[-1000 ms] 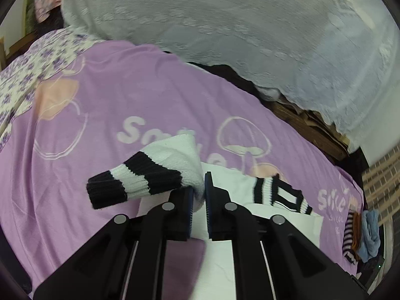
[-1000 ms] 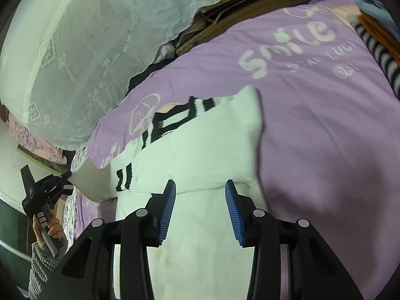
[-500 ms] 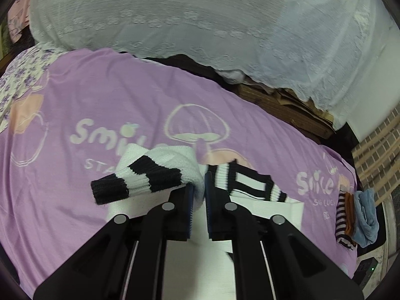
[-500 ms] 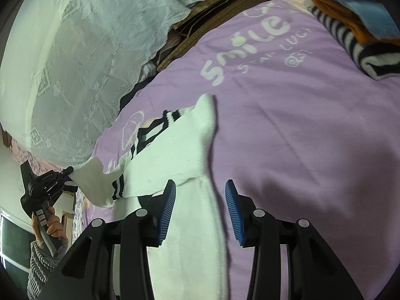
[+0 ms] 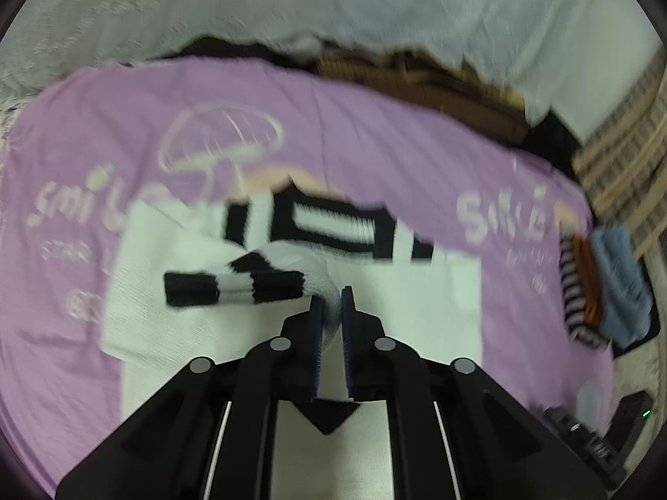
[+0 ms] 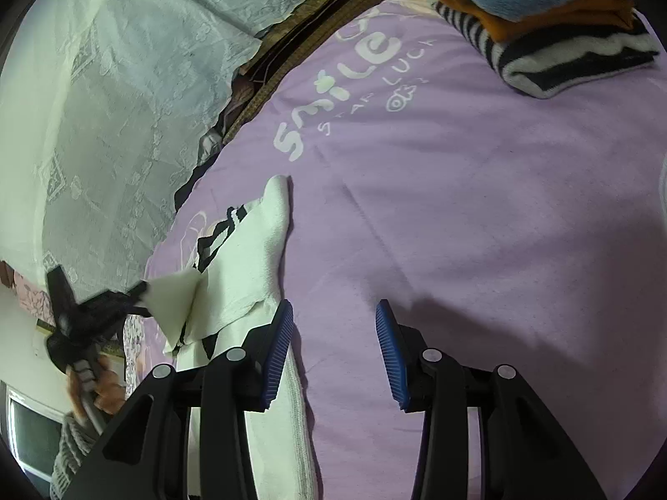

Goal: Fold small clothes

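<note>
The left gripper's fingers (image 5: 317, 325) pinch the striped sleeve (image 5: 233, 287), now carried inward over the white sweater (image 5: 400, 304) body; the right gripper (image 6: 333, 316), spread and empty, has shifted beside the sweater's edge. The sleeve fold appears nearly complete.

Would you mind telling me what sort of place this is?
Most likely a bedroom: a purple "smile" blanket spread like a bedcover, white lace bedding heaped behind it, and a stack of folded clothes at its edge.
</note>
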Motion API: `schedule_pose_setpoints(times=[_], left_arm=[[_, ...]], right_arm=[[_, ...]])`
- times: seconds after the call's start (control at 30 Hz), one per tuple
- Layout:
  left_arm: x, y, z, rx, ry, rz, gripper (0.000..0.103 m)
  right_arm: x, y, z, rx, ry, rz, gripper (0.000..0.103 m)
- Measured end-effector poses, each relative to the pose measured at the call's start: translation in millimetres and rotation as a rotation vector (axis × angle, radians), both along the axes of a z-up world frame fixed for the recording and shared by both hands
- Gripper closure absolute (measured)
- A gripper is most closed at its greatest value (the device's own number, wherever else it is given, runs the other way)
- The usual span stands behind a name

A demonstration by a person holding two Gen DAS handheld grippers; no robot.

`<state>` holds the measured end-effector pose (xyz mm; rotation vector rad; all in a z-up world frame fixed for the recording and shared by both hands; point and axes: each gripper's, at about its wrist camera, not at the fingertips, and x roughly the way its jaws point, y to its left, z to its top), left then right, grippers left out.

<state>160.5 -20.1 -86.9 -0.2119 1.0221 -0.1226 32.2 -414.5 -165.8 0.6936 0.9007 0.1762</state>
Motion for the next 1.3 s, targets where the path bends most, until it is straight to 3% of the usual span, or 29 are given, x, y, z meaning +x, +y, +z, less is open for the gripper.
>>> schedule_pose_setpoints(times=[0.17,0.23,0.3,0.37,0.5,0.73,0.97,1.3], left_arm=[[-5.6,-25.4,-44.9,0.086,0.089,-0.056,0.09],[-14.5,-27.6,-48.9,0.086,0.102,-0.072,0.07],[-27.6,-24.1,-41.7,0.096,0.075,-0.069,0.037],[-41.5,-16.3,-30.3,0.099,0.033,-0.071,0.03],[-57.5,16.9,-17.8,0.094,0.013,-0.038,0.029],[-65.1,113.1,-24.9,0.079,0.066,0.187,0.028],[-46.7,146.9,-31.0,0.09,0.081,0.216,0.028],[-16.6,176.7,-66.4,0.009,0.158,0.279,0.027]], right_arm=[[-3.1,2.4,-1.2,-0.002,0.005,0.0,0.061],[-1.6,7.3,0.9,-0.011,0.003,0.009,0.061],[0.9,13.6,3.5,-0.02,-0.001,0.022,0.061],[7.0,27.5,8.9,-0.033,-0.01,0.054,0.061],[24.7,72.5,21.1,-0.079,-0.034,0.16,0.061],[55.1,199.5,42.9,-0.222,-0.119,0.432,0.06],[82.0,287.5,46.6,-0.373,-0.147,0.598,0.057],[94.9,360.6,24.7,-0.778,-0.232,0.752,0.054]])
